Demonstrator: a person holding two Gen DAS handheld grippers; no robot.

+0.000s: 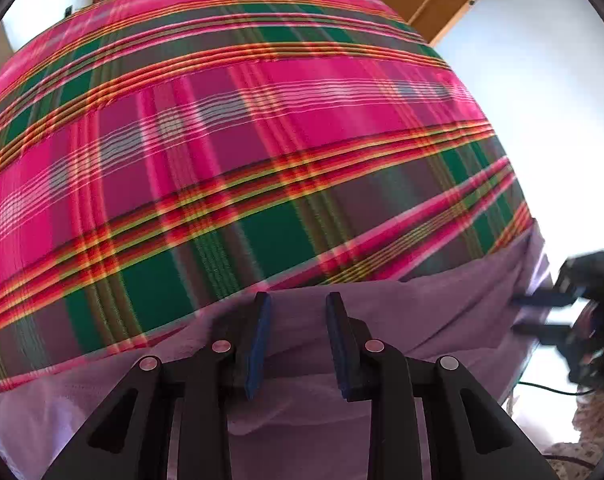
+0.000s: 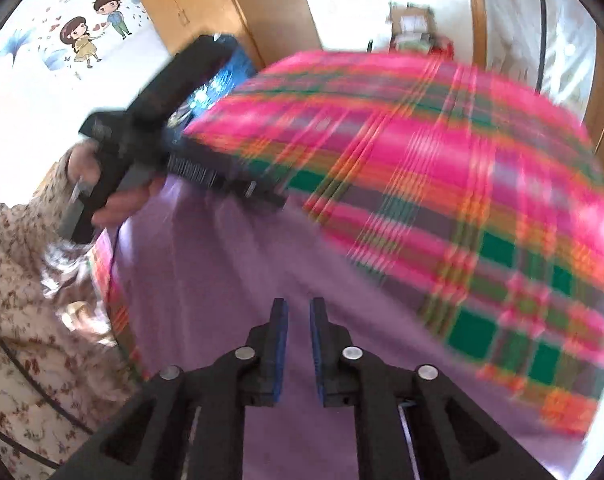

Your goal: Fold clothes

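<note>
Plaid cloth [image 1: 238, 128] in pink, green and orange covers most of both views, spread flat over a wide surface whose kind cannot be told. Lilac garment [image 1: 442, 312] lies on top of that cloth along its near edge, with soft creases running across it; in the right wrist view the same garment [image 2: 230, 264] spreads from the lower middle up toward the left. Wooden doors [image 2: 206, 4] stand behind, beside a wall with a cartoon picture [image 2: 90, 28] of two children. At the left of the right wrist view there is a flowered sleeve [image 2: 18, 280], and a hand [image 2: 122, 200] grips the handle of the left gripper [image 2: 278, 200], which points down with its tips at the far edge of the garment where it meets the plaid. From its own camera the left gripper [image 1: 298, 340] has its jaws parted, blue pads facing each other over the lilac fabric; a ridge of fabric rises between them, but the pads do not visibly press on it. The right gripper [image 2: 299, 344] has its jaws only slightly apart, a narrow gap with nothing caught in it, above the garment. In the left wrist view the right gripper [image 1: 530, 314] shows at the garment's right edge, its tips touching the fabric there.
</note>
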